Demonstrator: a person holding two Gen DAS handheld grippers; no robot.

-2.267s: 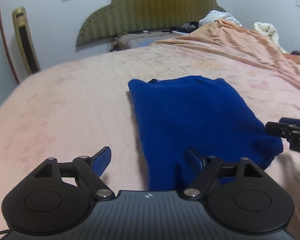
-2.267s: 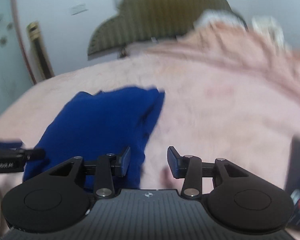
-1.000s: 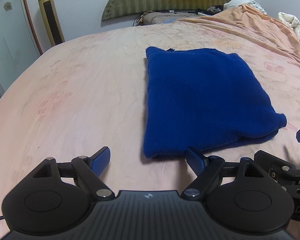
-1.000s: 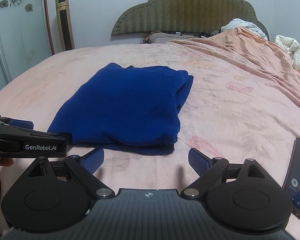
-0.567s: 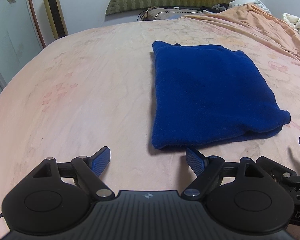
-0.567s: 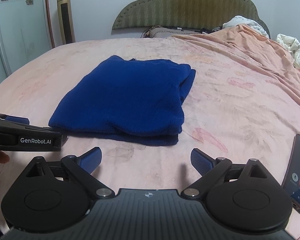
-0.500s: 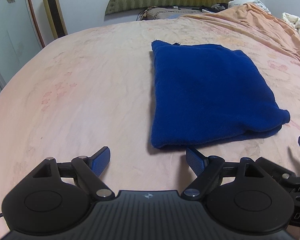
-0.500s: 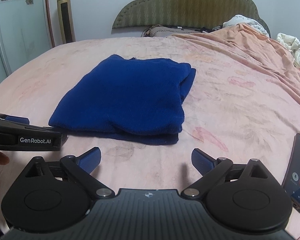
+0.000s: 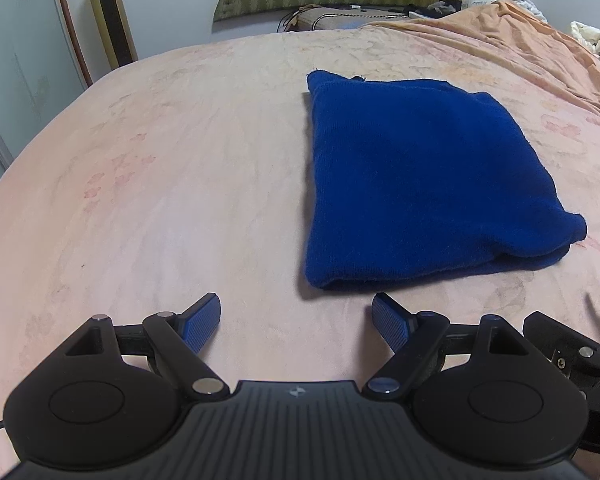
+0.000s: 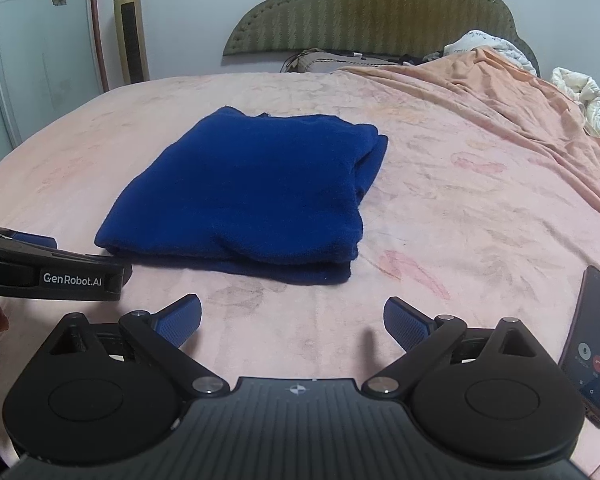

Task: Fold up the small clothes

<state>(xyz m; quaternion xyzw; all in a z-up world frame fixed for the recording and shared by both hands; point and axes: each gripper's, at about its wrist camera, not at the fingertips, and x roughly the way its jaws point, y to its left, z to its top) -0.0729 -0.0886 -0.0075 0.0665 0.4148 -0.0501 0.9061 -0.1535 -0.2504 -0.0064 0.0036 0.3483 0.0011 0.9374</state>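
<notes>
Both tools gape empty, just short of the folded blue garment (image 10: 252,188).

Folded garment (image 10: 252,192) on bed (image 10: 440,216); phone (image 10: 594,356) right; headboard (image 10: 380,12) behind.

A folded blue garment (image 10: 256,192) lies flat on the pink bed (image 10: 440,216). The right claw (image 10: 292,322) hovers just short of it, jaws wide and empty. The left claw (image 10: 52,276) shows at left; a phone (image 10: 594,352) lies at right.
</notes>
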